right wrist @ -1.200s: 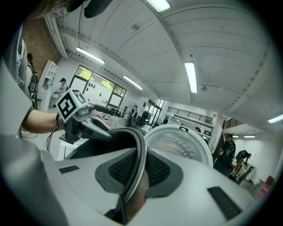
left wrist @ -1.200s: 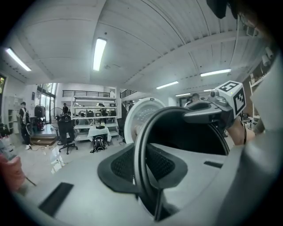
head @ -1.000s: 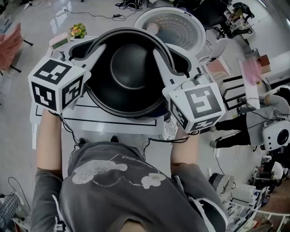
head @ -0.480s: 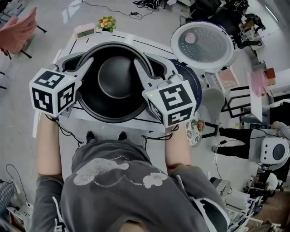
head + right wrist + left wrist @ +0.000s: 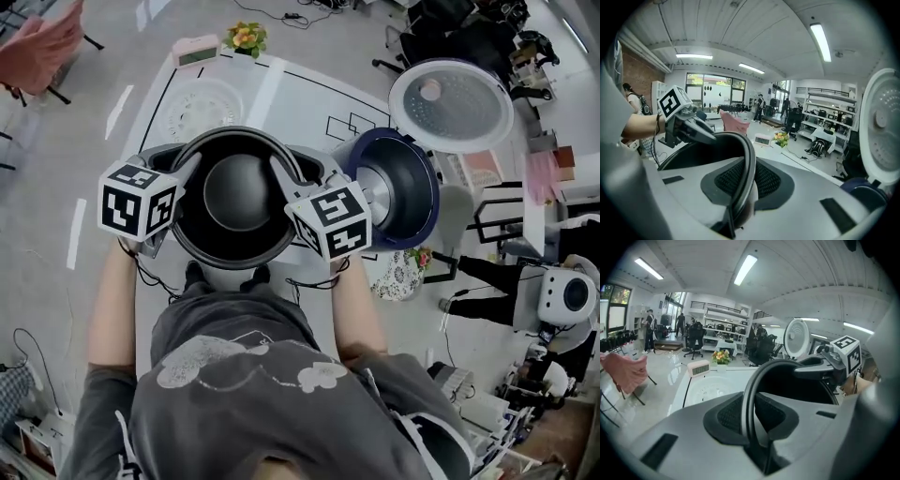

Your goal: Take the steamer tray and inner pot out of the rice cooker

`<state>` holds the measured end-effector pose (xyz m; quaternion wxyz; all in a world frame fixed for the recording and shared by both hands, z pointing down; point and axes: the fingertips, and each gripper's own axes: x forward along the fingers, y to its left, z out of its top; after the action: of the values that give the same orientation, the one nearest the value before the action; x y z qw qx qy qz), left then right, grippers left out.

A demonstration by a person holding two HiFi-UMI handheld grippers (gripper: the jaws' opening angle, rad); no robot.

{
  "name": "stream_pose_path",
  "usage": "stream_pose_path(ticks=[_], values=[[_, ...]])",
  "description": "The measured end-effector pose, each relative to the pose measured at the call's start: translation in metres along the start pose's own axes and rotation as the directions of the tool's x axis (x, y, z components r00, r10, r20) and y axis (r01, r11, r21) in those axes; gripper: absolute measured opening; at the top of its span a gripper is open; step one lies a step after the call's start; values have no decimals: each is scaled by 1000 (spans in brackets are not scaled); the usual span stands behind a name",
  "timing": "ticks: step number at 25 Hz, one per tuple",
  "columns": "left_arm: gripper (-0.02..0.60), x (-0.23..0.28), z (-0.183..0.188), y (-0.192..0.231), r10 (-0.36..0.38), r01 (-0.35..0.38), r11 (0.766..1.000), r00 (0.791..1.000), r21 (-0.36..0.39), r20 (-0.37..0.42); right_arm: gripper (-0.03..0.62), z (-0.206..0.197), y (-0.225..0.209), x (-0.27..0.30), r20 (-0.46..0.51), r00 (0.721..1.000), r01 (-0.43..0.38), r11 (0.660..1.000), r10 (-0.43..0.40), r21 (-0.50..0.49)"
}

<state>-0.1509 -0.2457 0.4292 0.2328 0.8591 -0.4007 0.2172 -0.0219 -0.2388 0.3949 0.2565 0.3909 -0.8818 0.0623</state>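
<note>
The dark inner pot (image 5: 239,197) hangs over the white table (image 5: 309,94), carried by its rim from both sides. My left gripper (image 5: 187,171) is shut on the pot's left rim (image 5: 749,394). On the opposite rim (image 5: 749,164) my right gripper (image 5: 281,176) is shut. In both gripper views the rim runs between the ribbed pads. The clear round steamer tray (image 5: 202,108) lies on the table beyond the pot, seen also in the left gripper view (image 5: 712,387). The dark-blue rice cooker (image 5: 398,192) stands to the right with its lid (image 5: 452,103) raised.
A small pink clock (image 5: 195,52) and a pot of flowers (image 5: 246,37) sit at the table's far edge. Black lines mark fields on the tabletop. Chairs, shelves and other people stand around the room beyond the table.
Both grippers have carried the pot downward and leftward, away from the cooker, which now shows beside it on the right. The steamer tray has come into sight beyond the pot.
</note>
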Motion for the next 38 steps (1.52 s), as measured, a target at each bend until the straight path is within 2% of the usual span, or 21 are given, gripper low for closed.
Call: stream_pose_path(ticks=[8, 13, 20, 26, 31, 34, 35, 38], values=[[74, 36, -46, 24, -26, 19, 999, 992, -50, -123, 75, -53, 3, 43, -87, 996, -28, 996, 35, 87], [74, 50, -44, 33, -35, 30, 999, 990, -37, -140, 78, -66, -7, 60, -114, 993, -28, 990, 44, 136], [72, 67, -39, 42, -63, 56, 997, 984, -44, -168, 84, -75, -21, 75, -159, 987, -6, 991, 27, 134], [71, 78, -36, 43, -89, 92, 996, 976, 5, -201, 95, -86, -28, 83, -212, 977, 21, 995, 1, 100], [71, 81, -32, 42, -107, 118, 992, 974, 43, -202, 101, -92, -29, 86, -228, 973, 42, 996, -25, 72], [74, 79, -30, 41, -102, 121, 988, 978, 96, -184, 125, -93, -30, 85, -219, 975, 53, 996, -35, 75], [83, 79, -30, 42, -98, 118, 987, 980, 109, -175, 157, -93, -30, 84, -214, 976, 57, 995, -38, 85], [233, 75, -32, 42, -101, 116, 986, 986, 115, -131, 181, -89, -32, 77, -200, 977, 90, 992, -70, 92]])
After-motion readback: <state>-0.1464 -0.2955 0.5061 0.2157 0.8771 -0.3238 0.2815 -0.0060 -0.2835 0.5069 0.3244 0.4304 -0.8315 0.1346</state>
